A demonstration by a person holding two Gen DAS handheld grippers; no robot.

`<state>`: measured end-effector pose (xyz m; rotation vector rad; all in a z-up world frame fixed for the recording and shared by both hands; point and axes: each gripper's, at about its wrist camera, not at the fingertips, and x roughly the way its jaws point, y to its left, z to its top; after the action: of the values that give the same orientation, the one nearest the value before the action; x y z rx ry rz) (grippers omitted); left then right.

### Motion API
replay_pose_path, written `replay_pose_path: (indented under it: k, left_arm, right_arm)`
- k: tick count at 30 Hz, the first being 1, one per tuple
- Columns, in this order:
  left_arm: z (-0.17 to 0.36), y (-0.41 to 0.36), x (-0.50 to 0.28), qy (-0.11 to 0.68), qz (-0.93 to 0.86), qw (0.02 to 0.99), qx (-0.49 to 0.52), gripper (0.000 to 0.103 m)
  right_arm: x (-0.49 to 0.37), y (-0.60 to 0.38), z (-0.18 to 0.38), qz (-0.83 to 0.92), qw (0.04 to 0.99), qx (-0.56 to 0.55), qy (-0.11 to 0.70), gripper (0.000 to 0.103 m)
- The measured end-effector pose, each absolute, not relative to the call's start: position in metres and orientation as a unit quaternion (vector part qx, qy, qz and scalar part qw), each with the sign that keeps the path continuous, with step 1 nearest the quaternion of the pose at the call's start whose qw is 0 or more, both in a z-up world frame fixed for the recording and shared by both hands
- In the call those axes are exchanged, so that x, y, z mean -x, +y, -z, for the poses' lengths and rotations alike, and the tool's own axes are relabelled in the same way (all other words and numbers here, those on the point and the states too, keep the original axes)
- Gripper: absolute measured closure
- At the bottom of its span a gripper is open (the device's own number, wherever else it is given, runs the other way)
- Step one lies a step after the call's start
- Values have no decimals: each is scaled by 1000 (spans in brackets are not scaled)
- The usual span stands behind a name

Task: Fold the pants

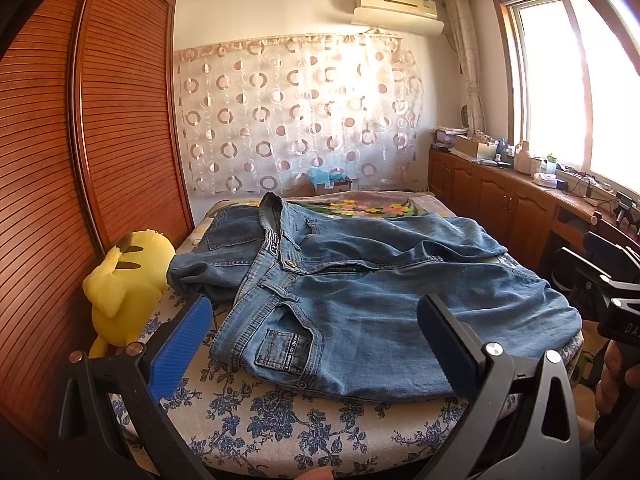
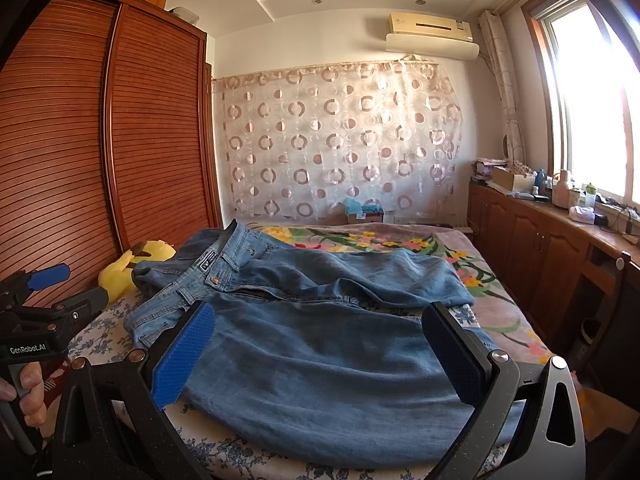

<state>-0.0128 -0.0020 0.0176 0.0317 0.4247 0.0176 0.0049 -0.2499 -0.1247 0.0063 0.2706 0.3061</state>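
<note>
While both grippers' fingers (image 1: 180,344) (image 2: 184,356) gaped empty, the rumpled jeans (image 1: 360,292) ahead risked snagging in one layer only.

To my left I see a yellow plush toy (image 1: 124,280) lying on the floral bedsheet (image 1: 280,420) against the slatted wooden wardrobe (image 1: 80,160). At centre frame hangs a circle-patterned curtain (image 1: 296,116), with an air conditioner (image 1: 396,8) above it. At right, a cluttered wooden cabinet (image 1: 500,196) runs beneath the bright window (image 1: 568,80).
</note>
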Motion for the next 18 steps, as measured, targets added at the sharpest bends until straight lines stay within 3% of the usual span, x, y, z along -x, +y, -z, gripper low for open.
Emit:
replay_pose_path:
  k: [18]
  left_arm:
    - [-21, 1, 13, 209, -7, 978, -17, 0]
  right_arm:
    - [-5, -250, 124, -153, 979, -3, 134, 0]
